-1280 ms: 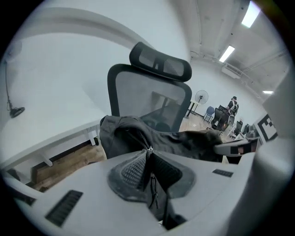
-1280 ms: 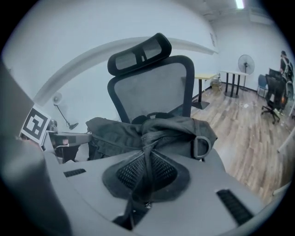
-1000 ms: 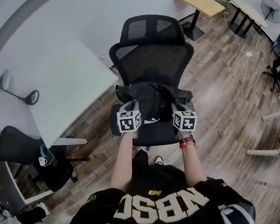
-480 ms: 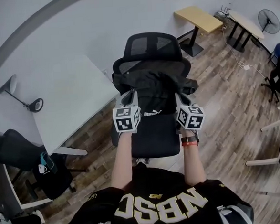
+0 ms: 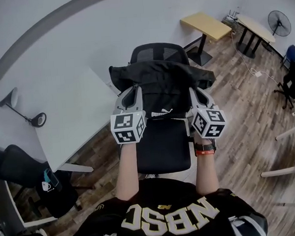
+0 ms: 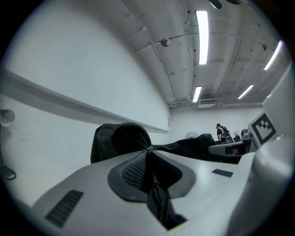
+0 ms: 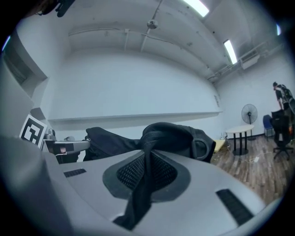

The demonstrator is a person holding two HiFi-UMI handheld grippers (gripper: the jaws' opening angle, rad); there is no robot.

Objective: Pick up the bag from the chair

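A black bag [image 5: 161, 86] hangs in the air above the black mesh office chair [image 5: 162, 141], stretched between both grippers. My left gripper [image 5: 134, 93] is shut on the bag's left end, with black fabric and a zipper [image 6: 148, 159] pinched between its jaws. My right gripper [image 5: 194, 92] is shut on the bag's right end, where a black strap [image 7: 146, 175] runs down between the jaws. The bag [image 6: 120, 140] bulges beyond the left jaws and the bag [image 7: 170, 136] bunches beyond the right ones. The chair's seat shows bare below the bag.
A white table [image 5: 61, 113] stands left of the chair with a desk lamp [image 5: 23, 106] on it. Another dark chair [image 5: 19, 161] sits at the lower left. A wooden table [image 5: 206, 25] and a fan [image 5: 278, 22] stand at the far right on the wood floor.
Both grippers have risen with the bag held between them. The bag has come up off the chair seat and now hangs in front of the backrest.
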